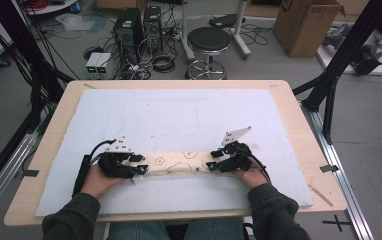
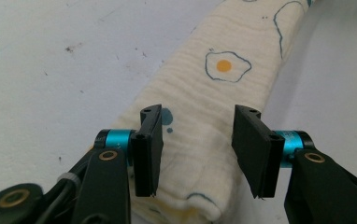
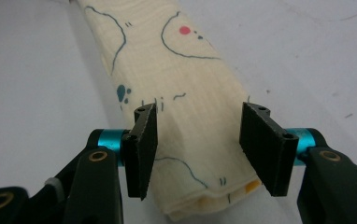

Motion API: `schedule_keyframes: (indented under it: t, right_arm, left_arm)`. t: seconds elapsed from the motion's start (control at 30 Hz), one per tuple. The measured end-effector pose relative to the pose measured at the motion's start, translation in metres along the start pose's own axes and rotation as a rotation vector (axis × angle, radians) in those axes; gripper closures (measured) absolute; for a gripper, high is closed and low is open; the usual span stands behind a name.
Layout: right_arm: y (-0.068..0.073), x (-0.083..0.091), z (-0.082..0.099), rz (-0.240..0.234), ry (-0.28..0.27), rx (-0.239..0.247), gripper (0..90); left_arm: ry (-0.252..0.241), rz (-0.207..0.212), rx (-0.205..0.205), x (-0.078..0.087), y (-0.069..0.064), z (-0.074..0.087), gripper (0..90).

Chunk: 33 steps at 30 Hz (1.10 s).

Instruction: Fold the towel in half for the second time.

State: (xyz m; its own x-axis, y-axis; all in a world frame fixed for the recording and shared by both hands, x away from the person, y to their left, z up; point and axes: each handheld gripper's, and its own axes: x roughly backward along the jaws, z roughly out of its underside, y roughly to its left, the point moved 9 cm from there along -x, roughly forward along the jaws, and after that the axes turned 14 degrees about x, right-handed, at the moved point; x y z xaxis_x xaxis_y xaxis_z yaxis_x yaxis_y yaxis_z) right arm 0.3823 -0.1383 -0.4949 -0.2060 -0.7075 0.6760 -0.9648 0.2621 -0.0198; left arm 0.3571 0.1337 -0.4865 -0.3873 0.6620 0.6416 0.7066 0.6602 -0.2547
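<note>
Holding open fingers around each end of the folded cloth (image 1: pixel 179 163) near the tabletop's front edge, the left gripper (image 1: pixel 140 164) and right gripper (image 1: pixel 214 161) should pinch together evenly.

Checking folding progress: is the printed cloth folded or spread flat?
Folded: the cloth lies as a narrow strip, stacked layers showing at its end.
</note>
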Motion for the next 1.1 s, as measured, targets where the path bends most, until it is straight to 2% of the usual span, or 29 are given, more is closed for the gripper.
schedule_keyframes:
  t: [0.27, 0.37, 0.47, 0.83, 1.1]
  right_arm:
    - [0.001, 0.005, 0.005, 0.027, 0.007, 0.025, 43.4]
    - [0.002, 0.006, 0.007, 0.035, 0.016, 0.038, 42.8]
    - [0.004, 0.006, 0.008, 0.04, 0.019, 0.049, 42.5]
    - [0.006, 0.008, 0.015, 0.079, 0.03, 0.087, 42.1]
    - [0.006, 0.008, 0.015, 0.091, 0.037, 0.086, 42.0]
  left_arm:
    - [0.033, -0.021, -0.018, 0.001, 0.001, 0.008, 49.3]
    - [0.018, -0.014, -0.01, 0.002, 0.003, 0.01, 49.2]
    - [-0.002, 0.004, 0.023, 0.003, 0.006, 0.014, 49.3]
    - [-0.008, -0.011, -0.001, 0.002, 0.007, 0.014, 49.6]
    - [-0.012, -0.024, -0.013, 0.003, 0.006, 0.015, 49.3]
